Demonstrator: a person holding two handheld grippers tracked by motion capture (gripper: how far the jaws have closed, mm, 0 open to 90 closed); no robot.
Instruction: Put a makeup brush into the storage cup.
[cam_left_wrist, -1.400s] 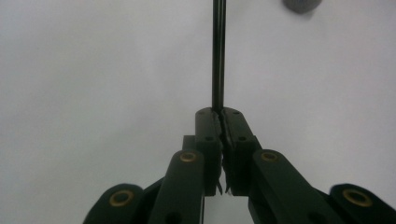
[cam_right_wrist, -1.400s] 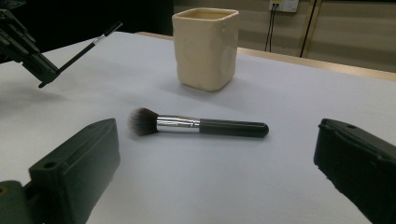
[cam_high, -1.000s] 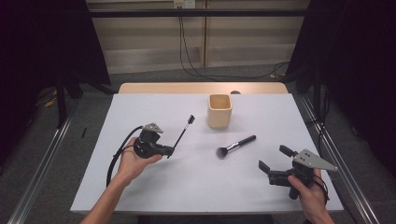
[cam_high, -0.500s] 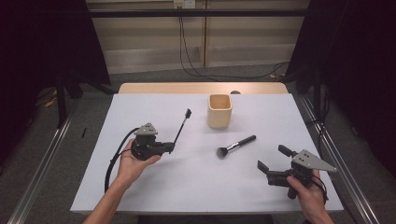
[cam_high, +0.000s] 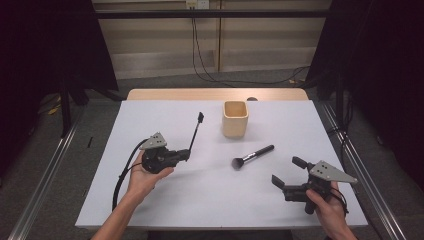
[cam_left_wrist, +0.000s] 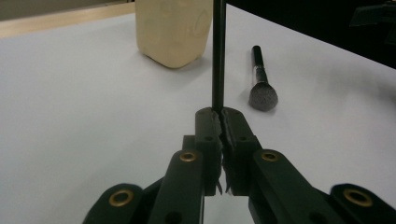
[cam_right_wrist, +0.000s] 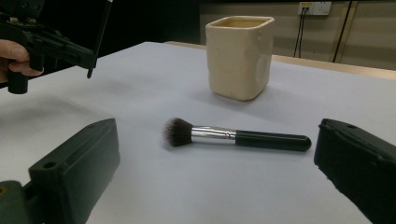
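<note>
Left tool, held in the person's left hand over the left half of the white tabletop, has its jaws closed tight on the lower end of a thin black brush. That brush slants up and away toward the beige cup, its small flat tip ending short of the cup and left of it. In the left gripper view the stem runs out of the top of the picture, so the tip is cut off there.

Right tool sits near the tabletop's front right corner in the right hand, jaws spread wide with nothing between them. Ahead of it a thicker powder brush lies flat on the tabletop, bristles pointing left, well apart from both tools and just in front of the cup.

Open surface lies all around the cup, with a broad bare stretch between the two tools. Only the cup's inner walls near the rim show from above; whether anything lies in it cannot be told.
</note>
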